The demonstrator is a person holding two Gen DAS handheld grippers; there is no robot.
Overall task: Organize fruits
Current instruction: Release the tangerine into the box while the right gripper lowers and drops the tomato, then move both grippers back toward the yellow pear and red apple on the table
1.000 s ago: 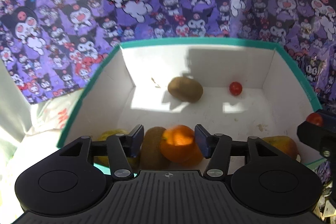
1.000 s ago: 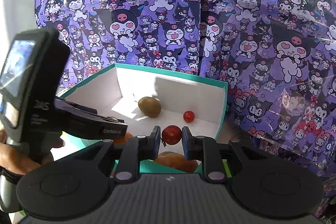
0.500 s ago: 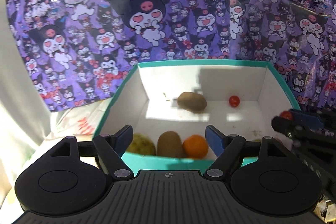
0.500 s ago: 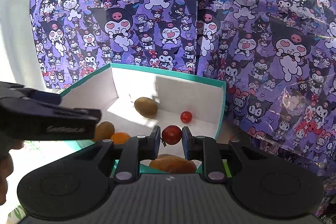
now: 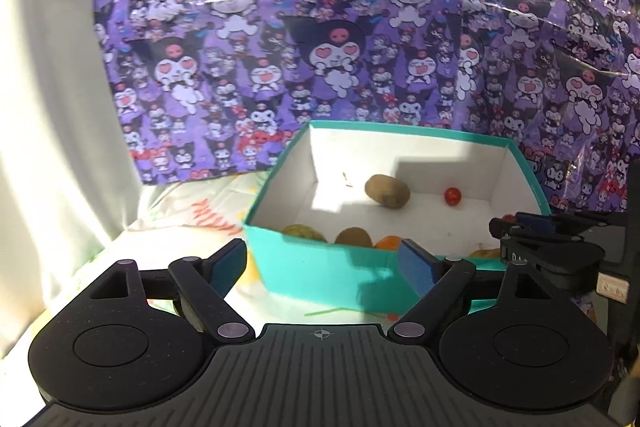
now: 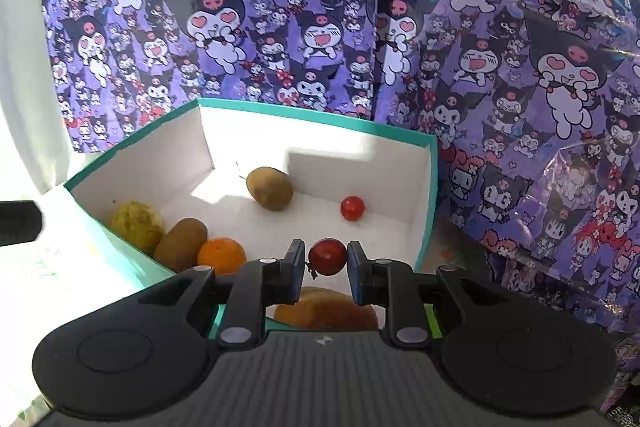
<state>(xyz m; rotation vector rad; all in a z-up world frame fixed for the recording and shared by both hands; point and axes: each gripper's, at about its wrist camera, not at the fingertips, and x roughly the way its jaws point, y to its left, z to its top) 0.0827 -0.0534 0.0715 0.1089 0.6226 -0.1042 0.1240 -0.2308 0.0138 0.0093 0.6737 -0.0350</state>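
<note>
Purple cartoon-print wrapping [image 6: 500, 27] backs the scene, and a pale printed cloth [image 5: 192, 219] covers the table under a teal box [image 6: 430, 195] with white inner walls. At the left, the left gripper [image 5: 322, 267] hangs in front of the box's near wall, its jaws opening with nothing between them.

Along the box's near-left wall lie a yellow-green fruit [image 6: 137, 223], a kiwi [image 6: 181, 243] and a mandarin [image 6: 221, 254], touching in a row. A second kiwi [image 6: 270, 188] sits near the far wall, with a cherry tomato [image 6: 352, 207] to its right. A brownish fruit [image 6: 326, 311] lies at the near edge, half hidden.

Over it, the right gripper [image 6: 326, 261] clamps another cherry tomato [image 6: 327, 255] by its sides, its stem hanging down at the left pad.

Judged by looks, this tomato is light, smooth-skinned and easily split. A gentle pinch across its widest part suits it. It would likely roll once set on the box floor.
</note>
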